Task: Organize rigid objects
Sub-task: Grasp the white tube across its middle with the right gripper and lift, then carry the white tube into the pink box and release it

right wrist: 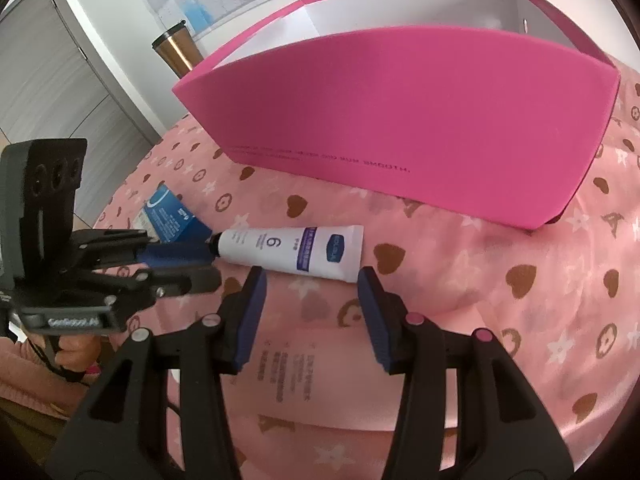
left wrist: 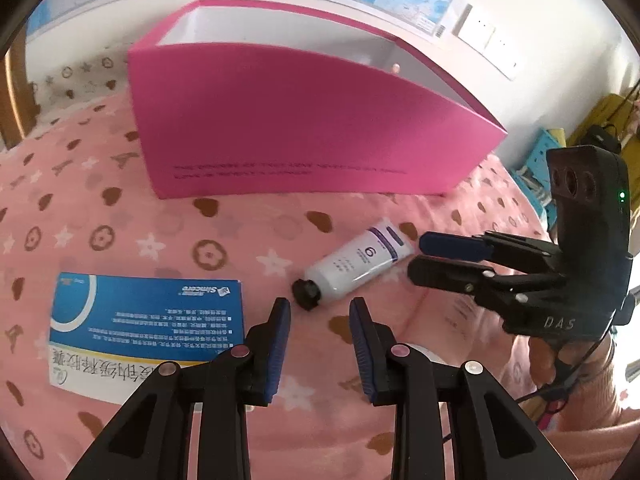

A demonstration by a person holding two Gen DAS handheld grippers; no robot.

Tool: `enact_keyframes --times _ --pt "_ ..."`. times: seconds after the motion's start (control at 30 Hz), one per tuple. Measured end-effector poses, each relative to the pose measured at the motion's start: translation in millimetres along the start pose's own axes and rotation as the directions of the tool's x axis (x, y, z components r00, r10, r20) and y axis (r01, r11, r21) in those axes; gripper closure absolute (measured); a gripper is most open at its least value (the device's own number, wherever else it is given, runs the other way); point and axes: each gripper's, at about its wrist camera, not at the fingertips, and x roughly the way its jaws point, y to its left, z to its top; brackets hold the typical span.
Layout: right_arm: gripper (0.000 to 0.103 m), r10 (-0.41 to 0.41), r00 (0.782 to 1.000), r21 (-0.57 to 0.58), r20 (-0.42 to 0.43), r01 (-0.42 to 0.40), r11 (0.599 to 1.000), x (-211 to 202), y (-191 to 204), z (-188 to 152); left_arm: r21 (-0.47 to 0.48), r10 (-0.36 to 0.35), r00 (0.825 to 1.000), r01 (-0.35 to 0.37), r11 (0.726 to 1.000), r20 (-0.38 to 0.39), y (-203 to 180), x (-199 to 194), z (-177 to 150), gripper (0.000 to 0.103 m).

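A white tube (left wrist: 356, 266) with a black cap and a purple band lies on the pink patterned cloth (left wrist: 120, 216), in front of an open pink box (left wrist: 312, 120). A blue and white medicine carton (left wrist: 144, 328) lies flat to the tube's left. My left gripper (left wrist: 320, 308) is open and empty, its tips just short of the tube's cap. My right gripper (right wrist: 312, 276) is open and empty, its tips just short of the tube (right wrist: 296, 250). The right gripper also shows in the left wrist view (left wrist: 416, 256) by the tube's flat end. The carton (right wrist: 168, 216) and box (right wrist: 400, 120) show in the right wrist view too.
A metal tumbler (right wrist: 176, 48) stands behind the box on the left. Maps hang on the wall behind. A white wall switch plate (left wrist: 492, 40) is at the upper right, with a blue crate (left wrist: 540, 168) and yellow items beside the bed.
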Motion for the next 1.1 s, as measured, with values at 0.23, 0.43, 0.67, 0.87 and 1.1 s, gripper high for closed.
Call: enact_keyframes --times 0.23,0.43,0.67,0.87,1.1 --pt "0.053 0.027 1.0 0.065 0.015 -0.028 0.998 7 -13 6 0.012 -0.016 1.0 0.016 1.0 0.018 3 -9 0 0.073" --pt "0.052 0.022 1.0 0.039 0.008 -0.023 0.999 11 -4 8 0.0 -0.016 1.0 0.016 1.0 0.006 2 -2 3 0.073" --pt "0.052 0.016 0.999 0.049 0.043 -0.018 0.999 -4 -4 5 0.022 -0.021 1.0 0.021 1.0 0.018 -9 -3 8 0.072" --pt "0.052 -0.013 0.995 0.042 0.095 0.009 0.999 -29 -2 4 0.067 -0.051 0.998 0.047 0.997 0.046 -25 -11 18 0.072" --pt "0.052 -0.049 0.983 0.036 0.175 0.043 0.998 -66 0 10 0.13 -0.094 0.99 0.08 0.988 0.106 -46 -29 40 0.07"
